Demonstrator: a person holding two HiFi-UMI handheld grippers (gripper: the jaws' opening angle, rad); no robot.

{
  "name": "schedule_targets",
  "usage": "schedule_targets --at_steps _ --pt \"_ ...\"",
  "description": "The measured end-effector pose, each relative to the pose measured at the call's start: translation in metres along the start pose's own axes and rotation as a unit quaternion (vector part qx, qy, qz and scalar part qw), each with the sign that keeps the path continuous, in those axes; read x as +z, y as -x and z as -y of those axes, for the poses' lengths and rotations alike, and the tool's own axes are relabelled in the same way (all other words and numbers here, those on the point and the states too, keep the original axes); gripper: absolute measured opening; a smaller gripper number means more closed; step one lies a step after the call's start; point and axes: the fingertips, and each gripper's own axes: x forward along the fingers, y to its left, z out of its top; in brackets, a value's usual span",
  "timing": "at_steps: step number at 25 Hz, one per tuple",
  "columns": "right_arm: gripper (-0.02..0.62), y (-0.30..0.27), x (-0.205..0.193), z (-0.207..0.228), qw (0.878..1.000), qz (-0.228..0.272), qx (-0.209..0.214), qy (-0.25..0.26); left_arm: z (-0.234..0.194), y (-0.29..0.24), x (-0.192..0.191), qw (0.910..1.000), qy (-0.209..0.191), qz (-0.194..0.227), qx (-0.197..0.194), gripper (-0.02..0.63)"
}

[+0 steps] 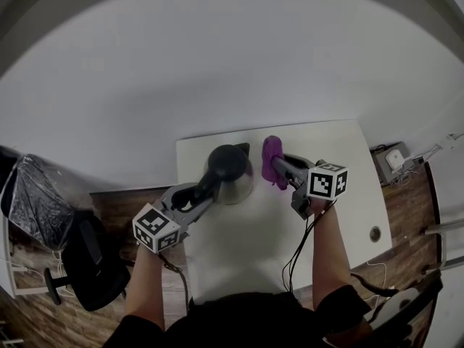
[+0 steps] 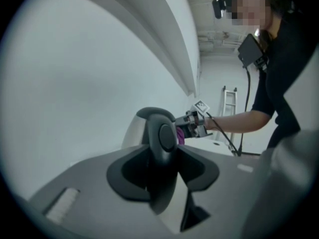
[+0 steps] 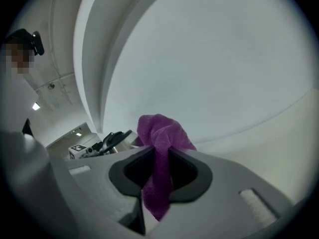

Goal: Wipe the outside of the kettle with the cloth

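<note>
A steel kettle (image 1: 233, 183) with a black lid and handle stands near the far left of the white table (image 1: 341, 216). My left gripper (image 1: 201, 191) is shut on the kettle's black handle (image 2: 162, 136), which fills the space between its jaws in the left gripper view. My right gripper (image 1: 279, 167) is shut on a purple cloth (image 1: 272, 160), held up in the air just right of the kettle. In the right gripper view the cloth (image 3: 160, 153) bunches above the jaws and hangs down between them.
A black office chair (image 1: 90, 263) stands on the wood floor left of the table. A round cable hole (image 1: 375, 233) sits near the table's right edge, and a white box with cables (image 1: 395, 158) lies on the floor beyond it. A white wall runs behind the table.
</note>
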Motion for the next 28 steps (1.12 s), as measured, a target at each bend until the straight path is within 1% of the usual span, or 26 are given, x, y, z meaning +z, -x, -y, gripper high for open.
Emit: schedule_targets --at_steps 5,8,10,12,14,17,20,21,24,28 --pt "0.084 -0.005 0.006 -0.019 0.998 -0.023 0.059 0.003 0.014 0.008 -0.006 0.9991 -0.008 -0.012 -0.040 0.164" --pt "0.084 -0.012 0.003 -0.032 0.994 -0.035 0.102 -0.007 0.022 0.010 -0.008 0.9980 -0.012 -0.020 -0.059 0.164" --pt "0.084 -0.016 -0.002 -0.041 0.990 -0.041 0.136 -0.024 0.024 0.011 -0.009 0.9977 -0.012 -0.020 -0.064 0.164" --pt "0.084 -0.019 -0.007 -0.044 0.984 -0.040 0.165 -0.054 0.025 0.011 -0.009 0.9976 -0.010 -0.020 -0.066 0.164" --pt "0.084 -0.022 -0.014 -0.042 0.980 -0.043 0.178 -0.082 0.024 0.011 -0.010 0.9976 -0.008 -0.019 -0.066 0.164" --pt "0.084 -0.030 -0.033 -0.034 0.977 -0.061 0.173 -0.108 0.024 0.012 -0.010 0.9978 -0.007 -0.015 -0.064 0.164" --pt "0.084 -0.032 -0.048 -0.030 0.968 -0.055 0.179 -0.165 0.025 0.013 -0.010 0.9979 -0.006 -0.012 -0.063 0.164" --pt "0.084 -0.033 -0.055 -0.023 0.969 -0.059 0.169 -0.171 0.026 0.013 -0.010 0.9979 -0.006 -0.012 -0.063 0.164" --pt "0.083 -0.033 -0.080 -0.002 0.974 -0.087 0.125 -0.167 0.025 0.013 -0.011 0.9978 -0.006 -0.012 -0.064 0.164" --pt "0.083 -0.033 -0.102 0.008 0.975 -0.108 0.099 -0.169 0.026 0.013 -0.010 0.9978 -0.005 -0.011 -0.066 0.164"
